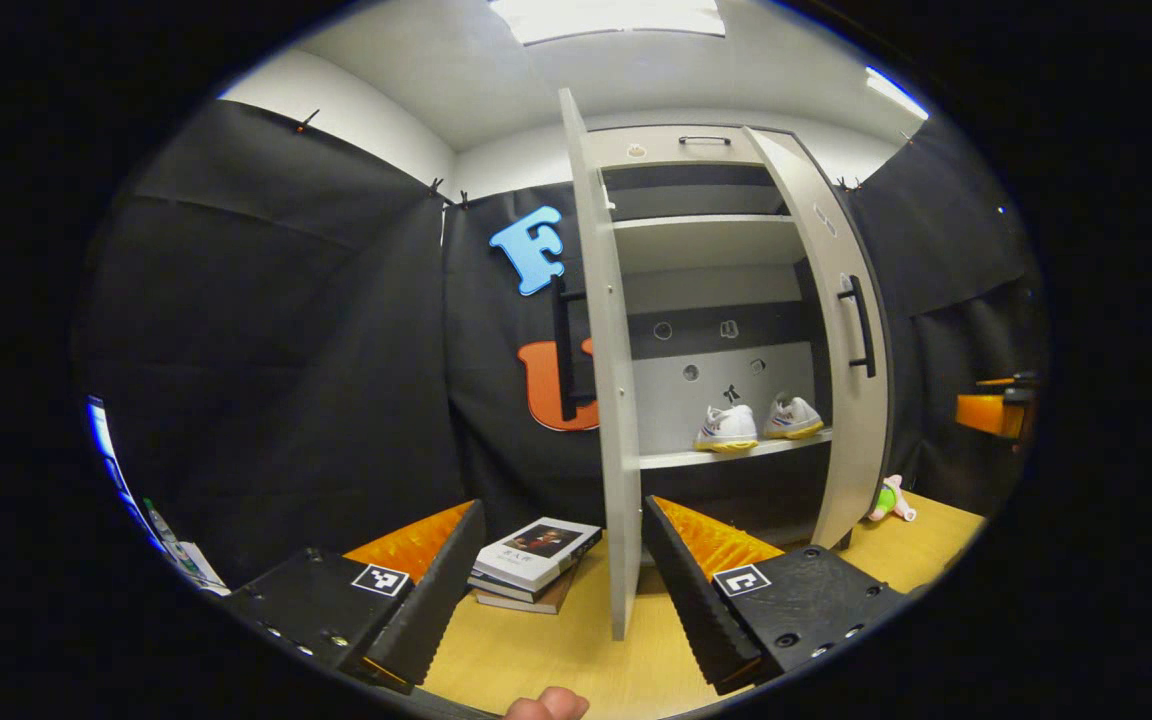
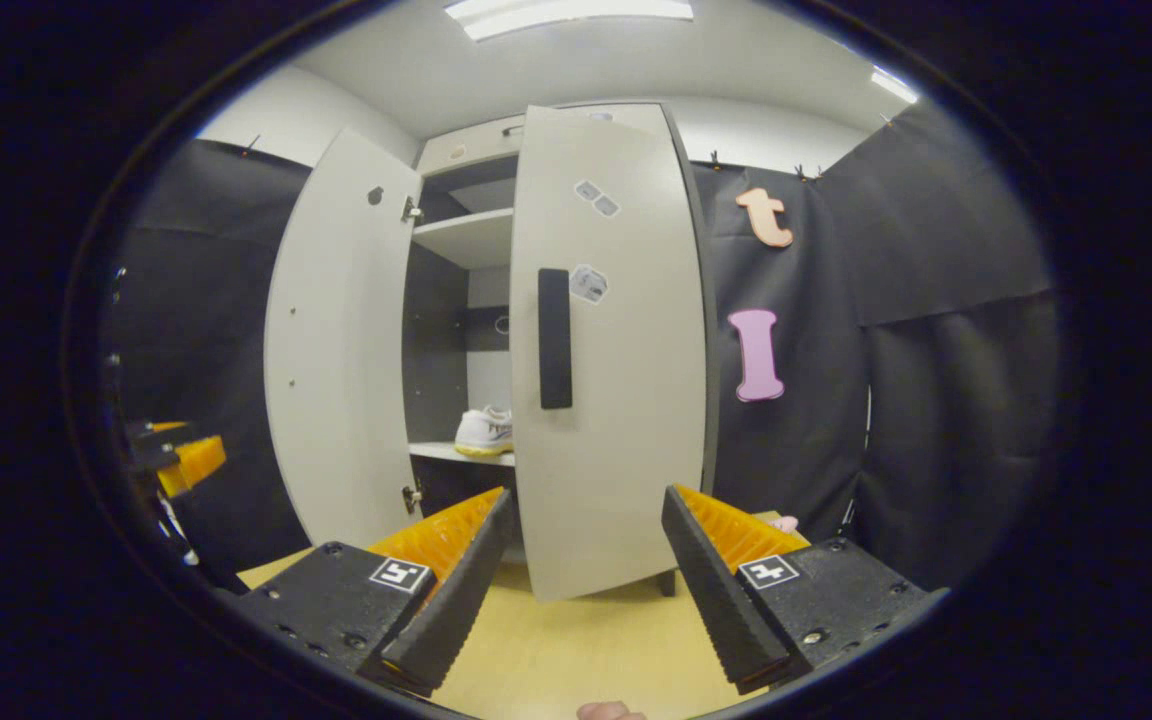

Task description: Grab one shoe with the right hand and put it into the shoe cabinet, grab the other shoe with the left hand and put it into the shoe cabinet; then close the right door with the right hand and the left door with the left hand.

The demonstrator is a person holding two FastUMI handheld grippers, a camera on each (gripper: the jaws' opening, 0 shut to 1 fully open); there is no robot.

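— Pale wooden tabletop [image 1: 536, 650] under both grippers, black cloth all round. What's nearest in the left gripper view?

— The left gripper [image 1: 561, 590], its fingers spread wide with nothing between them. The edge of the tall pale grey left cabinet door [image 1: 608, 400] stands in the gap between them, not touched. Just left of it lies a small stack of books [image 1: 534, 562].

— And beyond?

— The pale grey shoe cabinet [image 1: 726, 300], both doors open. Two white sneakers with yellow soles [image 1: 754, 425] sit side by side on its lower shelf [image 1: 726, 455]. A small green and pink toy [image 1: 891, 498] lies on the tabletop past the right door [image 1: 841, 330].

— The right gripper view?

— The right gripper [image 2: 586, 580], fingers likewise spread and empty, faces the right door's outer side with its black bar handle [image 2: 555, 338]. One sneaker shows in the gap between the doors.
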